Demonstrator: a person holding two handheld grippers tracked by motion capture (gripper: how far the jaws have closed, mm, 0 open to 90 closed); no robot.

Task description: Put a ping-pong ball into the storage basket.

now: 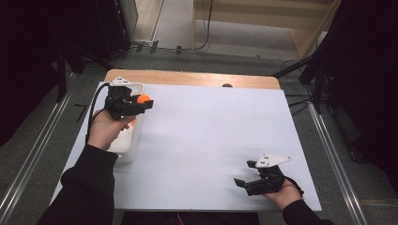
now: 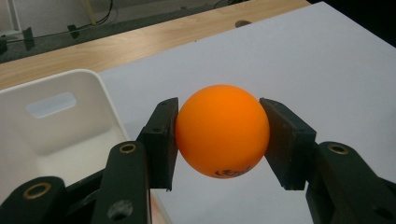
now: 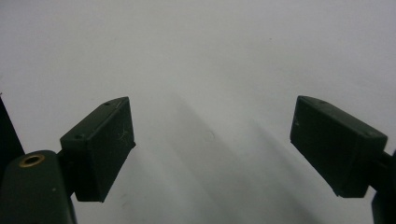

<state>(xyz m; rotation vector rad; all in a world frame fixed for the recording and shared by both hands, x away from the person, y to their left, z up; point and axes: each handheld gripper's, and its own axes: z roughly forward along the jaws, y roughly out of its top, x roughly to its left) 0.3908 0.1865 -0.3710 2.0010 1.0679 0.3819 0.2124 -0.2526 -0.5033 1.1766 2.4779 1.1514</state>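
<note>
Wooden table (image 1: 187, 78) carries a white sheet (image 1: 211, 140) over most of its top; a white bin (image 1: 133, 140) lies on the sheet, directly beneath the left gripper (image 1: 149, 103).

Black sleeves, black left gripper (image 1: 149, 103) and right gripper (image 1: 244, 174), brass-ringed screws, grey three-cornered plates, black cable

An orange ball (image 2: 222, 130) with a small dark printed mark near its underside sits between the black pads of the left gripper (image 1: 143, 104). Beside it is a plain white bin (image 2: 56, 135). The table (image 1: 211, 145) has a white surface with a light wood strip along its far edge. The right gripper (image 1: 245, 174) is black with a pale grey plate on top.
</note>
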